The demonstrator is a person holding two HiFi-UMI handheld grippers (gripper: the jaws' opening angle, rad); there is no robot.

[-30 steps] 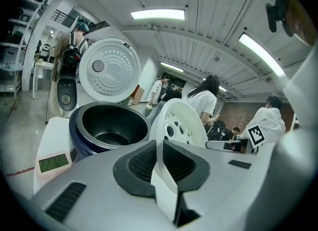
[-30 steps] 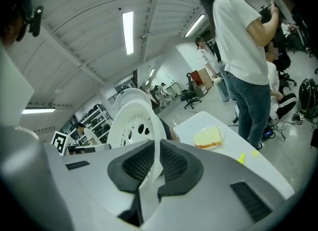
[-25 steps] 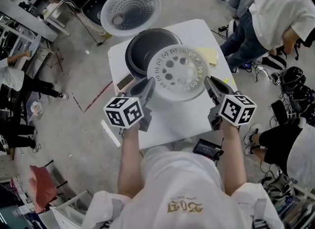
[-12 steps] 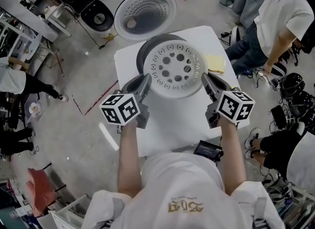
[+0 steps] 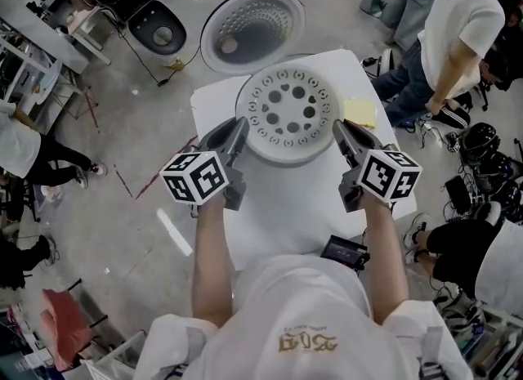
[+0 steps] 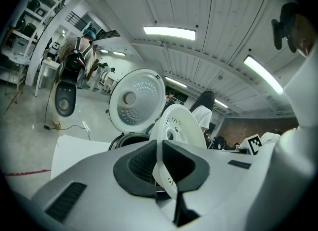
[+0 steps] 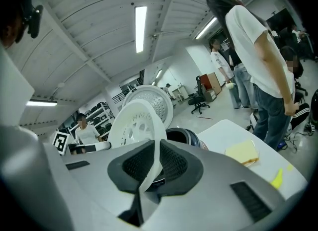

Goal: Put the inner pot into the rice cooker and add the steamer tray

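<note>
Left gripper (image 5: 232, 135) clamps the left rim of the white steamer tray (image 5: 290, 115), poised over the rice cooker (image 6: 124, 139) on the table (image 5: 286, 207), its lid (image 5: 253, 27) open behind; right gripper (image 5: 344, 135) pinches the opposite rim. The tray likely needs to stay level and centred over the cooker's opening, both sides lowered together, grips released only once it seats.

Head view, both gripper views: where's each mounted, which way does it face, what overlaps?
Head view: on the person's head, looking steeply down at the table and steamer tray; shows forearms, chest, left gripper, right gripper.
Left gripper view: on that gripper, facing along its jaws, shut on the tray's rim, toward the open lid.
Right gripper view: likewise, from the tray's opposite side.
Shared: tray, lid.
</note>
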